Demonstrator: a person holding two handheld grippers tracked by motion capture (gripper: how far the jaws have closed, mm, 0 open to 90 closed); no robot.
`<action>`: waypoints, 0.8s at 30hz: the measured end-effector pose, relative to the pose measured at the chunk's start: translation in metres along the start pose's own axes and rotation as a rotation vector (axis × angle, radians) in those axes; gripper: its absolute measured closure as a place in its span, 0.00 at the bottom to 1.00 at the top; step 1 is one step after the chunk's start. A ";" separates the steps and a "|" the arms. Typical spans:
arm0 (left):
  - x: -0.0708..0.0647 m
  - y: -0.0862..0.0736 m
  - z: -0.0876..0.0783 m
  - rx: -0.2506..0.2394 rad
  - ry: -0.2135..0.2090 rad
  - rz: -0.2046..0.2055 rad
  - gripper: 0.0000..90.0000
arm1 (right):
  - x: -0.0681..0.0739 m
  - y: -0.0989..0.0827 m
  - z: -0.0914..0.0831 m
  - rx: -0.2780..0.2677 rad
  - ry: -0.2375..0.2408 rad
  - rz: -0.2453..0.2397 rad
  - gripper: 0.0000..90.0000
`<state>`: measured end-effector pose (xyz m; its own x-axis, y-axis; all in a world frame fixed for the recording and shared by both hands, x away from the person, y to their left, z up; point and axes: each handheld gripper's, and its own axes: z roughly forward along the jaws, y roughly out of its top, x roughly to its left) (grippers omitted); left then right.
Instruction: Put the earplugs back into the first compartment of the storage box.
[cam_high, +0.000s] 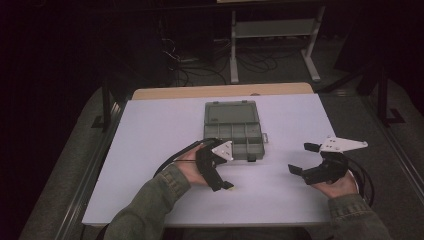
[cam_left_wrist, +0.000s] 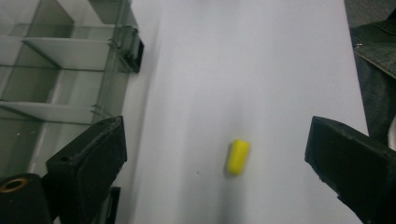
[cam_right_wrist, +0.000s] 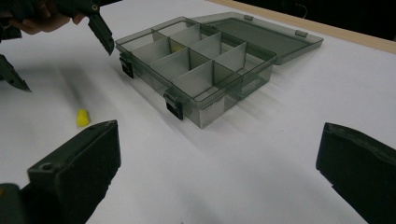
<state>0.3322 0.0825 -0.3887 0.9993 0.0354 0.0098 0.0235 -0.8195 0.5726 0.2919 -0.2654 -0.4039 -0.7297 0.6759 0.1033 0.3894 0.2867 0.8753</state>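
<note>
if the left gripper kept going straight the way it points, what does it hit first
Most likely the yellow piece lying on the white table. It sits between the open jaws of the left gripper, a little ahead and untouched. The open box stays off to one side. Depth is hard to judge.

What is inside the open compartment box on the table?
The grey compartment box has white dividers, and most cells look empty. In the right gripper view, a small yellow piece shows in one far cell. The dividers hide some cell floors, so more could lie there.
</note>
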 end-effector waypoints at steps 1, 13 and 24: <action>-0.001 0.000 0.001 0.004 -0.006 0.003 0.07 | 0.000 0.000 0.000 0.001 0.000 0.000 0.00; -0.003 0.000 0.008 0.025 -0.092 0.016 0.23 | 0.001 0.000 0.001 0.006 0.001 -0.006 0.00; -0.004 -0.004 0.022 0.080 -0.135 0.034 0.41 | 0.001 0.000 0.001 0.006 0.004 -0.008 0.00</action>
<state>0.3287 0.0730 -0.4085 0.9941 -0.0662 -0.0854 -0.0138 -0.8619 0.5068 0.2916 -0.2645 -0.4045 -0.7352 0.6707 0.0981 0.3869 0.2963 0.8732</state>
